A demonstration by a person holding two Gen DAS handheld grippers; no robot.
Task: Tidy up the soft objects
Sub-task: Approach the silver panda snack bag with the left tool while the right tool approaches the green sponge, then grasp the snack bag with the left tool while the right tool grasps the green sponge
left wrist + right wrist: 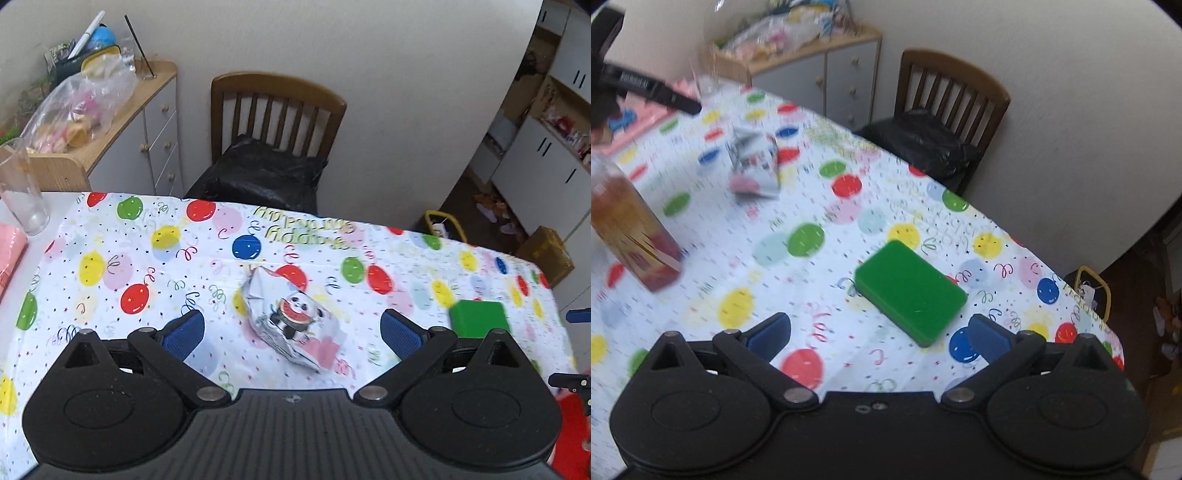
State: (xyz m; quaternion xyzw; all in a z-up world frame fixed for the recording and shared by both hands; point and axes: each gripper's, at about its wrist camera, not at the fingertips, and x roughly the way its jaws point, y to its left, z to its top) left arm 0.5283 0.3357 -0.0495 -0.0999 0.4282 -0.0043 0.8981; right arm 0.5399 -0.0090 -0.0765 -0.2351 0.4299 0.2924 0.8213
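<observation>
Crumpled white packet (291, 317) with panda print lies mid-tablecloth (110, 295), just ahead of left gripper (291, 332), between its spread blue fingers. Green sponge (910, 291), flat rectangle, near right edge, just ahead of right gripper (879, 332), fingers apart. Bottle (631, 225) stands near left edge; chair (277, 110) beyond far edge.
</observation>
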